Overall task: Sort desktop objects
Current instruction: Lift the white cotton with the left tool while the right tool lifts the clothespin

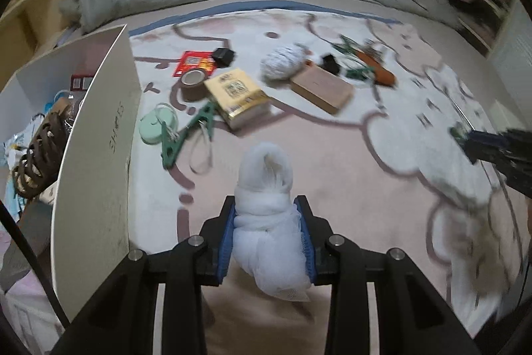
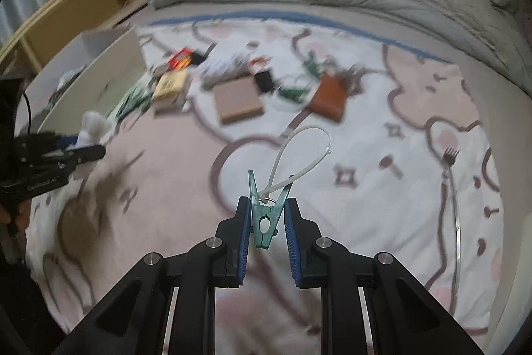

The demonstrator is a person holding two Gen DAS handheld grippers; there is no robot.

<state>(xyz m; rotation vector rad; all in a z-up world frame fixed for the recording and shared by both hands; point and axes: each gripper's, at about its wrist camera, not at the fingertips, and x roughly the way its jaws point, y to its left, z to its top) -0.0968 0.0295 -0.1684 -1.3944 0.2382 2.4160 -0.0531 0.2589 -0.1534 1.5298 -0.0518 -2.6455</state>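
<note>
Left wrist view: left tool (image 1: 269,222) clenched on white mesh bundle (image 1: 266,195), bundle held above patterned blanket (image 1: 332,162) near its close edge. White box (image 1: 96,155) stands at blanket's left edge, odd items inside. Tape roll (image 1: 193,84), yellow carton (image 1: 237,95), green clip (image 1: 186,132) lie just right of box.

Right wrist view: right tool (image 2: 267,215) clenched on teal clothespin (image 2: 266,215), white loop (image 2: 302,155) hanging from pin. Fork (image 2: 452,175) lies near blanket's right edge. Brown wallet (image 2: 329,100) and tan pad (image 2: 237,103) lie mid-blanket, apart.

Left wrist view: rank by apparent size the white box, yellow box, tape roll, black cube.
1. white box, largest, though nearest the camera
2. yellow box
3. tape roll
4. black cube
</note>
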